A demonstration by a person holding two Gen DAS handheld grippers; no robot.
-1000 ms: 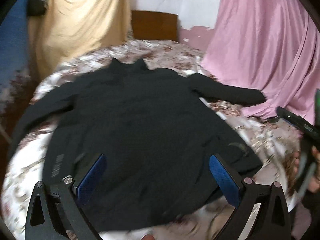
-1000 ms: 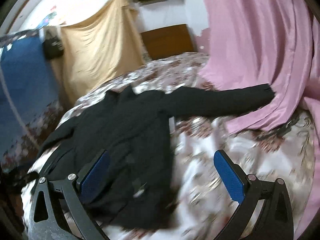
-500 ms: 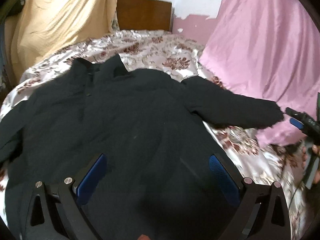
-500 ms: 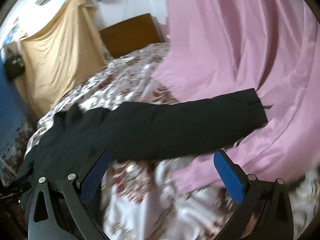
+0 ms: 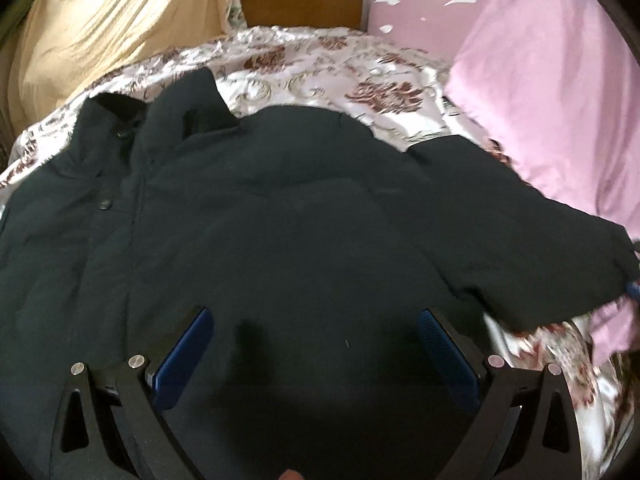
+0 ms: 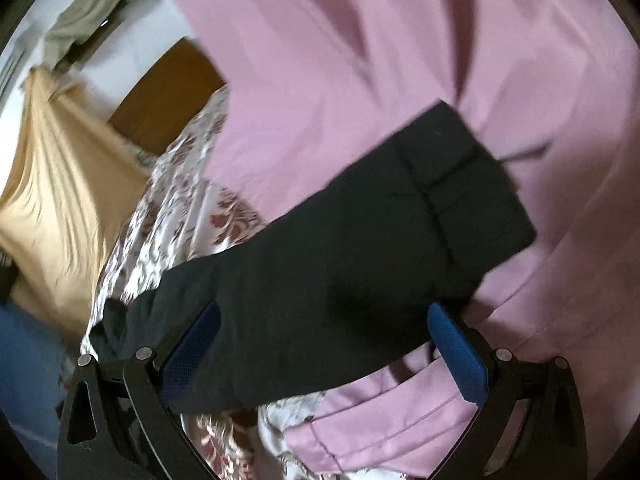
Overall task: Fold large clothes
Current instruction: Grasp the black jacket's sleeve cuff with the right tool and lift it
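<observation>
Lying spread across a floral bedspread [image 5: 320, 56], a black jacket [image 5: 280, 220] fills the view. Left gripper [image 5: 316, 344] and right gripper [image 6: 324, 340] hover unclenched, the latter over its sleeve [image 6: 380, 232].

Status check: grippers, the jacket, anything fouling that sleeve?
Left gripper open above jacket body. Right gripper open, straddling sleeve. Cuff lies on pink curtain; nothing gripped.

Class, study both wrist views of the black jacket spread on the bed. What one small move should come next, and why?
Probably ease the right tool down and close it on the sleeve. Its jaws stand open on either side of the sleeve, which lies stretched out onto the pink curtain, away from the jacket body. The left tool hangs open over the body, holding nothing.
</observation>
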